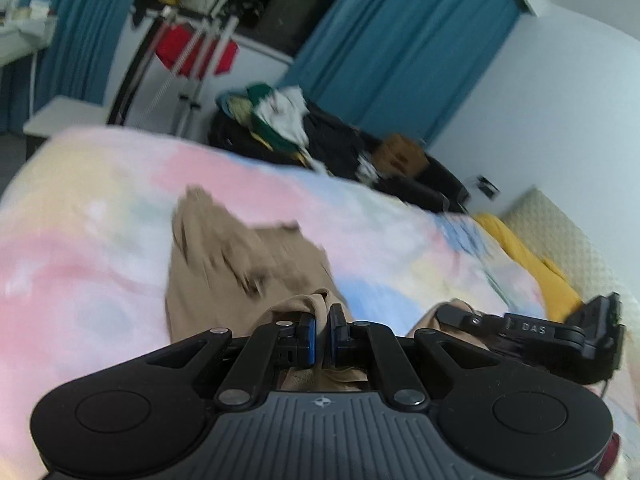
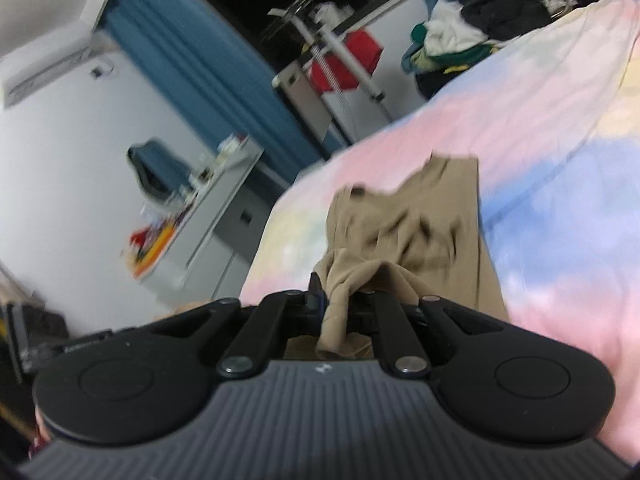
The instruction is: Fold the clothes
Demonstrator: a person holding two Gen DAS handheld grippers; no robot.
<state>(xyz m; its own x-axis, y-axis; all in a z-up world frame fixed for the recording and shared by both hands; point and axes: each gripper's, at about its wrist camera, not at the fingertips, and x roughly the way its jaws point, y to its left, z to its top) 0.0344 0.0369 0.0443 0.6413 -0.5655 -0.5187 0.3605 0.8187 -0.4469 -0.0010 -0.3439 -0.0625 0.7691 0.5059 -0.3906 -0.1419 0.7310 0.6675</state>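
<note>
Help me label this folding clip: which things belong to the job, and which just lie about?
In the job: tan garment, left gripper, right gripper, both shut on it.
Lying about: pile of clothes, yellow cloth, red item.

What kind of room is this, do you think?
Most likely a bedroom. A bed with a pastel bedspread fills the view, teal curtains hang along the wall, and a heap of clothes sits beyond the bed.

Bedspread lies open around tan garment.
</note>
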